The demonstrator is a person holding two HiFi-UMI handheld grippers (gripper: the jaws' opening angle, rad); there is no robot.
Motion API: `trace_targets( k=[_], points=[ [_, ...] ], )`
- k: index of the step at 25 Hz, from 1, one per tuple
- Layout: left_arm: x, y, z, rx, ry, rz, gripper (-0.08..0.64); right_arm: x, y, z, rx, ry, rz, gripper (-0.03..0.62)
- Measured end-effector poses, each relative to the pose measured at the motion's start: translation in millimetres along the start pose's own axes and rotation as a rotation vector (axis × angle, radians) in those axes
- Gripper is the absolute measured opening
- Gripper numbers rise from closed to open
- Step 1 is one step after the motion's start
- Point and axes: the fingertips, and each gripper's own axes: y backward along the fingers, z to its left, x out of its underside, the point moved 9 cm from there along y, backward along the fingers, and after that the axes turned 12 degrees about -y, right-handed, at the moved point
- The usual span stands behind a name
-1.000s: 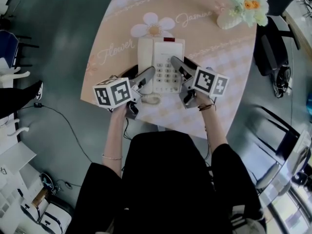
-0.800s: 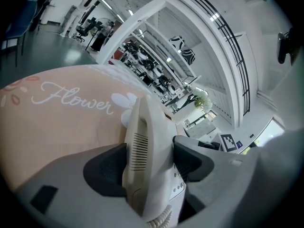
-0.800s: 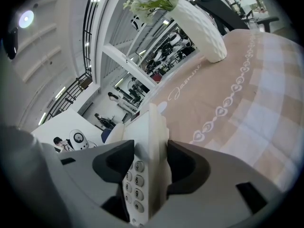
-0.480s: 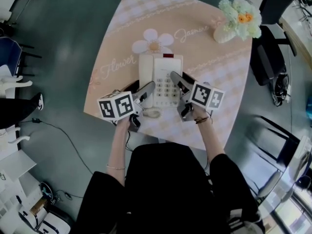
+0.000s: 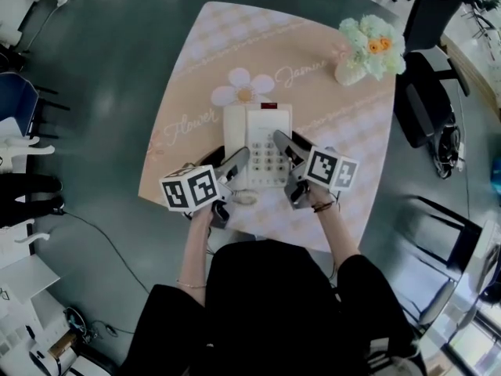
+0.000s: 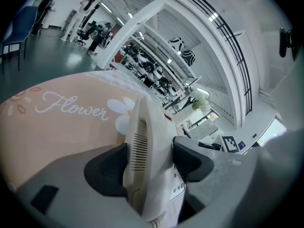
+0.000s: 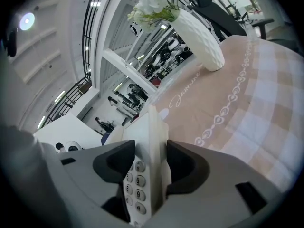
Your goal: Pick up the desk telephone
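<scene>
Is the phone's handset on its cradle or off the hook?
On its cradle: in the head view the handset lies along the telephone's left side, with the left gripper closed on it.

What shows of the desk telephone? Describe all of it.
The desk telephone is cream-white plastic, with a handset along its left side, a number keypad, a small red patch at its far edge and a coiled cord at its near end. It sits over the patterned table. The left gripper is shut on its handset side, the right gripper on its keypad side. Whether it is clear of the table cannot be told.
</scene>
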Motion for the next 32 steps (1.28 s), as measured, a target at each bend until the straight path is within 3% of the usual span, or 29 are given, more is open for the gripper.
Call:
trace_targets(
  k=[12,32],
  points=[
    [-16.6,21.5,-31.6,0.005,-0.028,-0.04,0.293,-13.0,26.7,30.2,-0.05,0.064,-0.04,0.198],
    [-37.1,71.5,-75.6,-0.006,-0.099,-0.135,0.293,-13.7,69.4,78.5,-0.134,0.088,-0.108,0.195]
  ],
)
